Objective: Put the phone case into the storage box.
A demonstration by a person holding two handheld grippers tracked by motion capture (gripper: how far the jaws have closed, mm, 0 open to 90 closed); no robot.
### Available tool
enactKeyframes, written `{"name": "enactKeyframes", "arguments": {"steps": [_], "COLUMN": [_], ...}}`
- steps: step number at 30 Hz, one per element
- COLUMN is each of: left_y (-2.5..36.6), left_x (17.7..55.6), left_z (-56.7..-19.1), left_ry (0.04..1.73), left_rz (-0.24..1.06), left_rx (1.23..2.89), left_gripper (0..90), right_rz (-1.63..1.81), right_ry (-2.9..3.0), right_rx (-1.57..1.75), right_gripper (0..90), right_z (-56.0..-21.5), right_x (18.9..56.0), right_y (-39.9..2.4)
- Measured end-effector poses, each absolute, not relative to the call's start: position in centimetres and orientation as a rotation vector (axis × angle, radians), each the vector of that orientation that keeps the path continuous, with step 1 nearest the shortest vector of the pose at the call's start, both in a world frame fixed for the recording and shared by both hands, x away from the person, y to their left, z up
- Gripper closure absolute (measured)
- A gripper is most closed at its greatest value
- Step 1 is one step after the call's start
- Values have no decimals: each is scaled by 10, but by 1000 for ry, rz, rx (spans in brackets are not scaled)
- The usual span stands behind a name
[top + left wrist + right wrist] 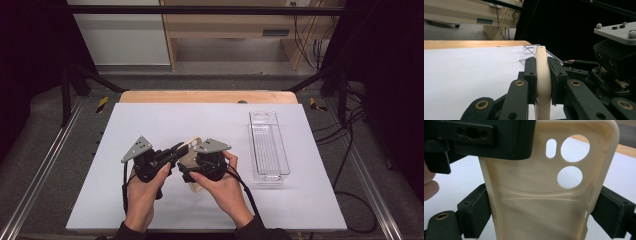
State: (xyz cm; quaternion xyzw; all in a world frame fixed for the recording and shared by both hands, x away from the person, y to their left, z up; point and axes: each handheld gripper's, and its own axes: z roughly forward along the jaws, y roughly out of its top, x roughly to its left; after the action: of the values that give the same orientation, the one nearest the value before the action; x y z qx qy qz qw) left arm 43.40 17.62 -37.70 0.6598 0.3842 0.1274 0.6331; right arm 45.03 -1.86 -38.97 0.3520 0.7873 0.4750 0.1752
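High view above the white table, forward-down; both gripper views close (shared: cream phone case).

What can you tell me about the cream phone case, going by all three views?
The phone case is cream, matte, soft-looking plastic or silicone, with a raised rim, two round camera holes and a small oblong slot near one end. It is empty. Both grippers hold it above the white mat: the left gripper clamps its flat faces edge-on, and the right gripper presses on its two long sides. In the high view it sits between the hands, left of the clear tray.
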Motion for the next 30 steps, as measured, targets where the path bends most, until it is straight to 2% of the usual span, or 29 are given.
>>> {"name": "enactKeyframes", "arguments": {"steps": [5,10,13,15,23,24,30], "left_y": [185,196,201,205,220,223,240], "left_x": [426,419,415,412,405,405,406], "left_z": [-372,-371,-372,-374,-389,-392,-412], "left_ry": [890,901,906,912,922,919,949], "left_rz": [376,456,524,566,728,735,754], "left_rx": [1484,1472,1479,1483,1529,1535,1539], "left_gripper": [633,557,464,447,279,244,178], "right_rz": [1324,1333,1327,1327,1345,1346,1374], "right_ry": [2194,2161,2140,2138,2082,2068,2039], "right_rx": [1051,1076,1096,1098,1140,1144,1182], "right_gripper": [124,125,125,124,126,126,126], "right_z": [-389,-388,-386,-386,-379,-376,-368], "right_x": [456,460,464,464,471,473,481], "right_y": [-27,-33,-37,-38,-44,-45,-50]}}
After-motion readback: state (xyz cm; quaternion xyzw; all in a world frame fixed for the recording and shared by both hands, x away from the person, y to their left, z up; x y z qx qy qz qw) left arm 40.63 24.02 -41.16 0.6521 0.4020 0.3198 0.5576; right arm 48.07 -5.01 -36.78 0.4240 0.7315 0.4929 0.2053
